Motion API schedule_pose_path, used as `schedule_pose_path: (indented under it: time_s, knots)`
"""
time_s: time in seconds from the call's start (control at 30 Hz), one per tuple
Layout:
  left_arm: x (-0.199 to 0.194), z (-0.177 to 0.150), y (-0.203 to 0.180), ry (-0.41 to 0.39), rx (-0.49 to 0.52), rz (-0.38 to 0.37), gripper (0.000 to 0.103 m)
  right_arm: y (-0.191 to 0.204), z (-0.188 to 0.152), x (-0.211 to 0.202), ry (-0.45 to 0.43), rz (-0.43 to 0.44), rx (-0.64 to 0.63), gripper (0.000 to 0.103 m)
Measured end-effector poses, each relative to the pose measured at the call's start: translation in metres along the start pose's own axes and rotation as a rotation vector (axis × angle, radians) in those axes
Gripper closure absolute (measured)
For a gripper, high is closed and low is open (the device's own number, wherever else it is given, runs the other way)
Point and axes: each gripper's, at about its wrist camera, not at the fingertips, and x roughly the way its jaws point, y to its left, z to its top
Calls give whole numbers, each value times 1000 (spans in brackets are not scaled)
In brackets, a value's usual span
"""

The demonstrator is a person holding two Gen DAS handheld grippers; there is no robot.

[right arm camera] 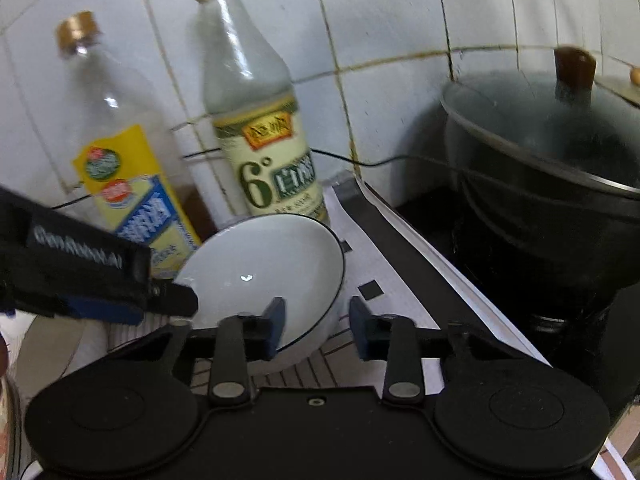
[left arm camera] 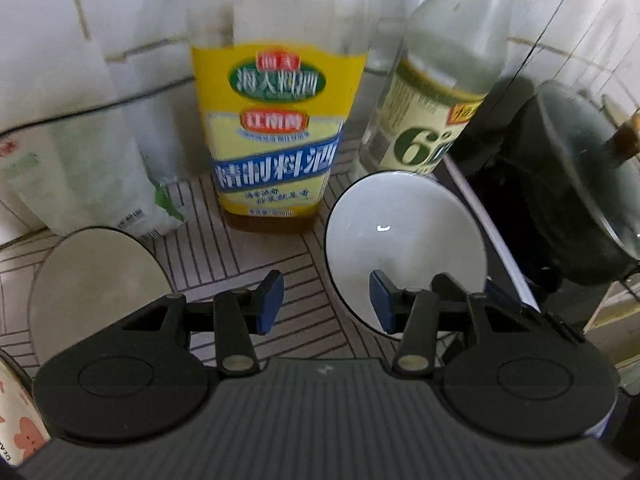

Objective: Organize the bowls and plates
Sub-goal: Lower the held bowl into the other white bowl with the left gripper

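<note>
Bowl (left arm camera: 404, 240) is sitting on the tiled counter (left arm camera: 248, 256), white inside with a dark rim, tipped so its opening is facing the cameras, just in front of the vinegar bottle (left arm camera: 424, 128) and beside the stove edge (right arm camera: 400, 248). Left gripper (left arm camera: 326, 300) is hovering with its jaws standing wide and nothing between them; its right pad is overlapping the bowl's near rim in the left wrist view, but contact cannot be confirmed. Right gripper (right arm camera: 318, 326) is also standing wide and empty, its left finger lying over the bowl's near right rim while the right finger is outside the rim; whether the rim is actually lying between the pads cannot be told. Plate (left arm camera: 96, 280), a flat pale disc, is lying on the counter to the left of the bowl, well apart from it. Cooking wine bottle (left arm camera: 276, 136) and covered pot (right arm camera: 552, 168) are crowding the far side.

Judgement: the step in hand appears to be the approach to the bowl, with no grasp made yet. The next move is calling for one gripper to straddle the rim and close firmly, keeping clear of the bottles behind
</note>
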Motion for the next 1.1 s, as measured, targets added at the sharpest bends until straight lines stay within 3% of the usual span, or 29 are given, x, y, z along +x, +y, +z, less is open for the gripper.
schedule_pose_path:
  time_s: [0.13,0.2,0.27,0.3,0.57,0.8,1.1]
  knots:
    - [4,-2,0,12,3,-13,61,-6,-2,7,24,-29,46,83]
    - [6,-4,2,21,1,-31,70,-10,-3,12,49,-30,88,86]
    - [8,-8,3,30,-12,-67,89,-16,-5,14,68,-13,139,89]
    - [9,-10,3,33,-14,-82,92,-17,-6,14,70,-5,153,89]
    - [-5,-16,-6,25,8,-55,93,-27,-5,9,124,37,253,90]
    - [-42,-29,-3,41,-11,-54,93,-17,-1,-21,128,87,207,89]
    - [-115,-57,10,-10,-66,-21,93,16,4,-78,127,166,99,88]
